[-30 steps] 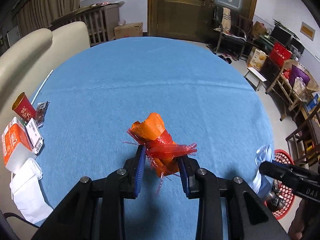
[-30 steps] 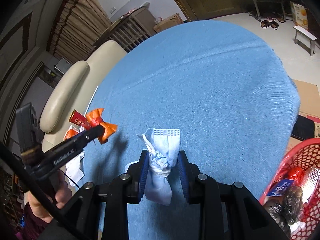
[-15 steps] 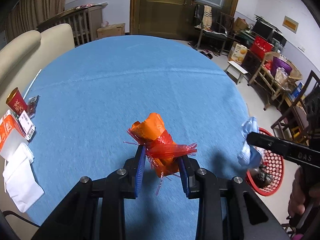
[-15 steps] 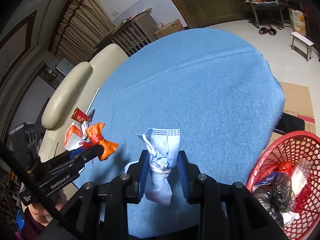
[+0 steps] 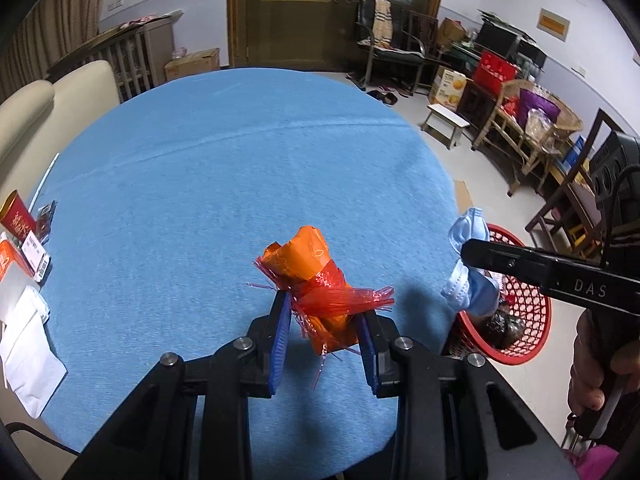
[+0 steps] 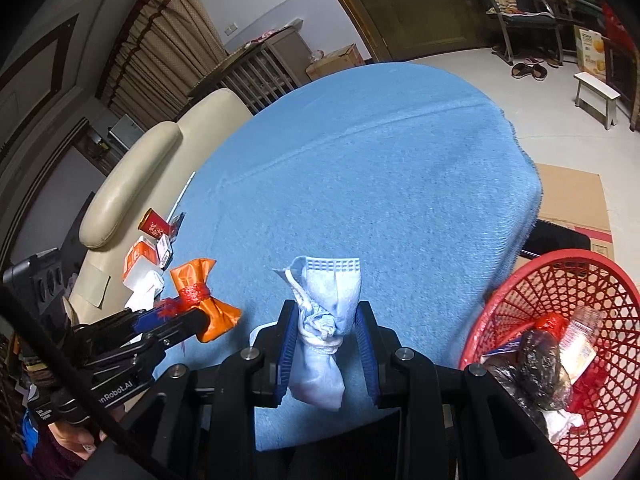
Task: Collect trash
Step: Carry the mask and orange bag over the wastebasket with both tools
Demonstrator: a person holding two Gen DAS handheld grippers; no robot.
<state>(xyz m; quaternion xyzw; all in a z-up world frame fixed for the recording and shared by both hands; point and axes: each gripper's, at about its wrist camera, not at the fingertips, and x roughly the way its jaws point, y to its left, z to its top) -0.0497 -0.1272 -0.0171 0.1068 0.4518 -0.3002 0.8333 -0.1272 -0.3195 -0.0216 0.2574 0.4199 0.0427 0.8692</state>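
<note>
My left gripper [image 5: 323, 322] is shut on a crumpled orange wrapper [image 5: 308, 264] bound with red plastic film, held above the round blue table [image 5: 224, 160]. The same wrapper [image 6: 200, 300] shows at the left of the right wrist view, in the left gripper [image 6: 196, 320]. My right gripper [image 6: 326, 332] is shut on a knotted pale blue face mask [image 6: 326, 304], near the table's right edge. That mask [image 5: 470, 268] hangs just above the rim of a red mesh basket [image 5: 524, 308] beside the table. The basket [image 6: 516, 308] holds a dark bag, a bottle and other rubbish.
At the table's left edge lie a red paper cup [image 5: 16, 216], an orange and white carton [image 5: 10, 268], small packets [image 5: 38, 254] and white tissue [image 5: 28, 352]. A cream sofa [image 6: 132, 184] stands behind. Flat cardboard [image 6: 572, 196] lies on the floor; chairs and shelves crowd the right.
Both grippers have carried their loads to the right, towards the red basket. The mask now hangs at the basket's rim, and the basket fills more of the right wrist view.
</note>
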